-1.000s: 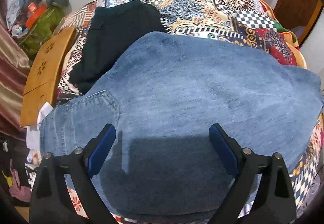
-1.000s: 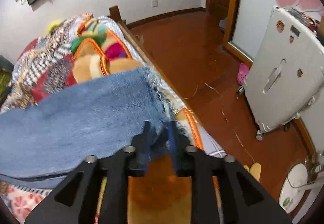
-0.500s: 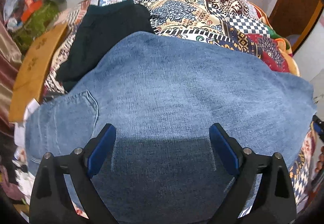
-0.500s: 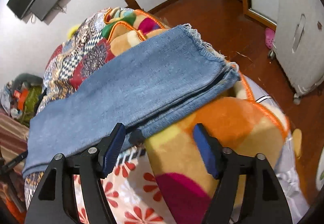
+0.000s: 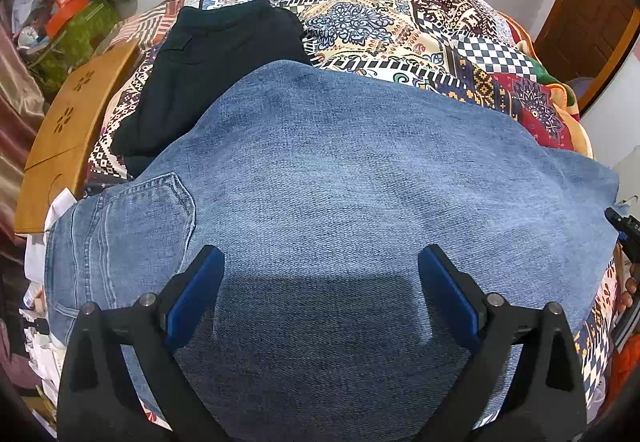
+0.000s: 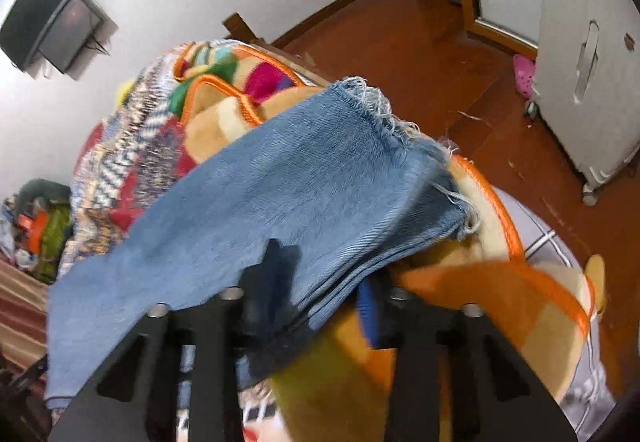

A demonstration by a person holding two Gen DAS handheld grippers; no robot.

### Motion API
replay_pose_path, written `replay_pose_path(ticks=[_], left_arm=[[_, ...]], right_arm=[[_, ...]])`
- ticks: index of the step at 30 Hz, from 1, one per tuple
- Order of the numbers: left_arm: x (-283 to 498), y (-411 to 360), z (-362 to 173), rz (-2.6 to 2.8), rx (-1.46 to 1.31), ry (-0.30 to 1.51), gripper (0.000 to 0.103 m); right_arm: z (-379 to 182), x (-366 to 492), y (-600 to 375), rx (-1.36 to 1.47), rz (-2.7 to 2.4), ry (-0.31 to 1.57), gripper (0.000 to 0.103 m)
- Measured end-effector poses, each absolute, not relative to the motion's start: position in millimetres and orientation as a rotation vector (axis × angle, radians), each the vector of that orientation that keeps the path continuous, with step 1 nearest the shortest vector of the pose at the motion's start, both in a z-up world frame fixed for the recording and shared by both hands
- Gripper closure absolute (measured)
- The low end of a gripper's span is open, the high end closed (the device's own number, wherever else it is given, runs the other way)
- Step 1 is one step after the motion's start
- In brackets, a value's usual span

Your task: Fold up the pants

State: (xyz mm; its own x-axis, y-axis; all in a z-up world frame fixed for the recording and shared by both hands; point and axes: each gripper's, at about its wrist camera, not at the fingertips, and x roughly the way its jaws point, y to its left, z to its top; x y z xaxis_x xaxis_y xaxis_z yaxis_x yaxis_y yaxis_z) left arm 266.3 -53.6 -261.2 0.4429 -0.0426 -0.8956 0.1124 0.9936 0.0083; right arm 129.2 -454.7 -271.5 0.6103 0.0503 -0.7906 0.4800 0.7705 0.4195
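We've got the left gripper point(image 5: 320, 290) spread wide, holding nothing, w/ the jeans point(image 5: 340, 182) lying flat right under and ahead of its blue pads point(image 5: 192, 294). Back pocket point(image 5: 148, 210) sits just left of the tips; a black garment point(image 5: 212, 66) lies further ahead-left on the patterned quilt point(image 5: 400, 14). Our right gripper point(image 6: 320, 282) is nearly closed, fingers either side of the folded leg edge; frayed hem point(image 6: 384, 114) ahead-right, over the orange blanket point(image 6: 460, 282). Pic's blurry, so can't tell if it's truly clamped.
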Motion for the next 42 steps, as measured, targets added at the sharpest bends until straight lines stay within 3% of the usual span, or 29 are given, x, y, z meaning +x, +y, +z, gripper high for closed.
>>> replay_pose_path(ticks=[1, 6, 19, 27, 34, 42], left_arm=[[266.5, -53.5, -260.8, -0.095, 0.07, 1.108, 0.003], [264.4, -52.5, -257.8, -0.097, 0.071, 1.112, 0.003], [245.7, -29.4, -224.2, -0.136, 0.019, 1.004, 0.004], [231.7, 16.5, -203.6, -0.126, -0.067, 0.932, 0.004], [217.2, 53.2, -207.1, -0.067, -0.095, 0.921, 0.004], [207.2, 70.8, -220.2, -0.029, -0.112, 0.956, 0.004]], right_arm=[[-269.3, 128.6, -455.4, 0.65, -0.274, 0.887, 0.086], [-235.8, 125.0, -446.3, 0.556, -0.262, 0.815, 0.093], [-96.8, 141.1, -363.2, 0.38, -0.043, 0.554, 0.096], [-48.5, 157.5, -266.6, 0.265, 0.171, 0.505, 0.096], [-77.4, 181.4, -182.8, 0.204, 0.367, 0.613, 0.096], [-186.8, 183.4, -106.6, 0.05, 0.555, 0.963, 0.095]])
